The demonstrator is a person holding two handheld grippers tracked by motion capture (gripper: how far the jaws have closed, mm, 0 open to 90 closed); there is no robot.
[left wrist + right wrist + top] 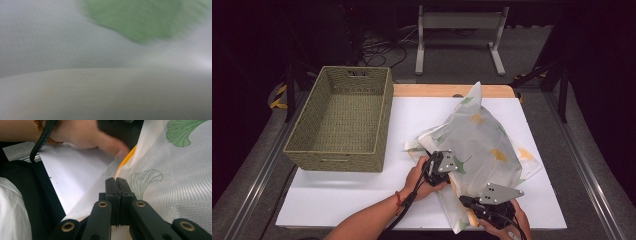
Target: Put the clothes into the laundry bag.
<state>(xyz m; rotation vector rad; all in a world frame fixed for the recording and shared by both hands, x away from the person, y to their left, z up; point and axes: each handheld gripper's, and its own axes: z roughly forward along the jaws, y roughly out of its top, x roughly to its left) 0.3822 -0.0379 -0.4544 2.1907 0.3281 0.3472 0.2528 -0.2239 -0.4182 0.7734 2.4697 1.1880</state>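
Right tongs clamp the near edge of the white leaf-printed mesh cloth; left tongs closed, pinching its left side, likely to fold it.

cloth: 1 | basket: 1 | claws: 2 (left claw, right claw)
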